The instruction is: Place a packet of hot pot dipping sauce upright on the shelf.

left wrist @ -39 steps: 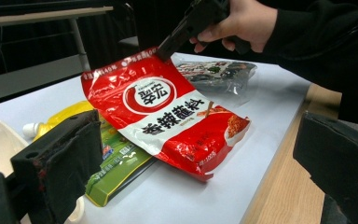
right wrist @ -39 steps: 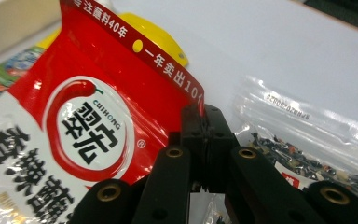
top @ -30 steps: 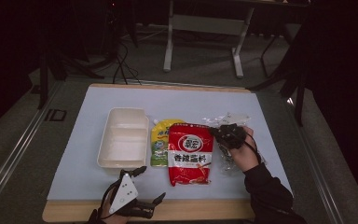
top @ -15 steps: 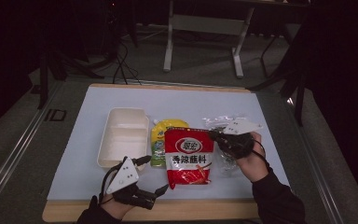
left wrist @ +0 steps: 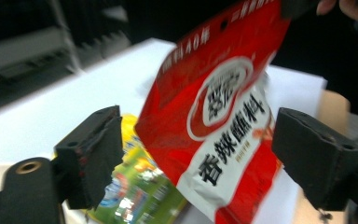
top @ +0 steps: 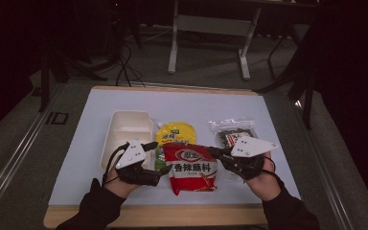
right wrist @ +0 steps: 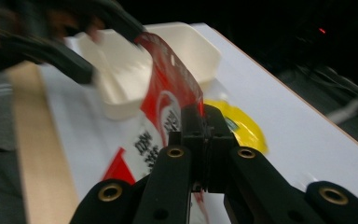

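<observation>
A red seasoning packet [top: 191, 168] with white label lies at the table's front middle, its right edge raised. My right gripper [top: 214, 152] is shut on that edge; the right gripper view shows the closed jaws pinching the red packet [right wrist: 168, 93]. My left gripper [top: 159, 157] stands open at the packet's left side. In the left gripper view the red packet [left wrist: 223, 121] stands tilted between its wide-apart fingers [left wrist: 93, 154]. A yellow-green packet [top: 174, 134] lies partly under the red one.
A white two-part tray [top: 127, 128] sits left of the packets, just behind my left gripper. A clear bag of dark pieces [top: 232, 129] lies at the right, behind my right hand. The wooden table edge [top: 172, 215] runs along the front.
My left gripper rose from the front edge to the red packet's left side. My right gripper came from the clear bag to the red packet's right edge and shut on it.
</observation>
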Demonstrator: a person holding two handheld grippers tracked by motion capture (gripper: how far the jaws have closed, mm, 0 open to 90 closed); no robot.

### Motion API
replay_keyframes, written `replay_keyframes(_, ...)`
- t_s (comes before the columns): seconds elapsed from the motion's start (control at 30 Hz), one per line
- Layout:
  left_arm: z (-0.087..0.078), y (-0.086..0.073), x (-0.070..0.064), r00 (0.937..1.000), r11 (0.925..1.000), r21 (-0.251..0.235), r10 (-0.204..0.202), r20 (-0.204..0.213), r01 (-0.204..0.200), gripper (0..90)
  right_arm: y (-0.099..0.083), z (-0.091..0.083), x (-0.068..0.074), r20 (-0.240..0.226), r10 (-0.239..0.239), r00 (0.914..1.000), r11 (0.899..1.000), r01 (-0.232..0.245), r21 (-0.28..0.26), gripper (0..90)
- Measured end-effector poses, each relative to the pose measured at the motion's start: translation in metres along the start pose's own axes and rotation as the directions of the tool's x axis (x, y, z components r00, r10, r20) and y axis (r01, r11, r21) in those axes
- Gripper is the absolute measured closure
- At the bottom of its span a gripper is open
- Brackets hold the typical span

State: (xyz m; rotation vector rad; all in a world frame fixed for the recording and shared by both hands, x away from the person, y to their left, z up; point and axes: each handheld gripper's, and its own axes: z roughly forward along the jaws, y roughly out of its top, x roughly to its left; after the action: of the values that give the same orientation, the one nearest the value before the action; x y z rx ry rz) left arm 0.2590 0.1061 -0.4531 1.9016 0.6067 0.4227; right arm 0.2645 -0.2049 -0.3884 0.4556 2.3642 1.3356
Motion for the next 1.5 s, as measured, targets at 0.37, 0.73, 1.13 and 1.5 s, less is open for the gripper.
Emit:
replay_keyframes(0.37, 0.012, -0.002, 0.007, 0.9987, 0.9989, 0.019, -0.044, 0.025, 0.044, 46.0, 0.007, -0.011, 0.006, -0.051, -0.017, 0.9985, 0.999, 0.016, -0.032, 89.9)
replay_keyframes(0.73, -0.001, -0.004, 0.009, 0.9921, 0.9992, -0.036, -0.012, 0.125, 0.017, 73.7, 0.019, -0.027, 0.014, -0.097, -0.025, 0.9950, 0.995, 0.016, -0.095, 89.9)
replay_keyframes(1.13, -0.012, 0.015, -0.008, 0.9970, 0.9983, -0.036, 0.047, 0.061, -0.045, 90.0, 0.022, -0.039, 0.004, -0.066, 0.000, 0.9978, 0.992, -0.008, -0.124, 89.6)
replay_keyframes(1.5, -0.031, 0.031, -0.008, 0.9973, 0.9956, -0.085, 0.044, 0.058, -0.039, 90.0, 0.015, -0.042, -0.001, -0.047, 0.019, 0.9987, 0.991, -0.025, -0.134, 83.5)
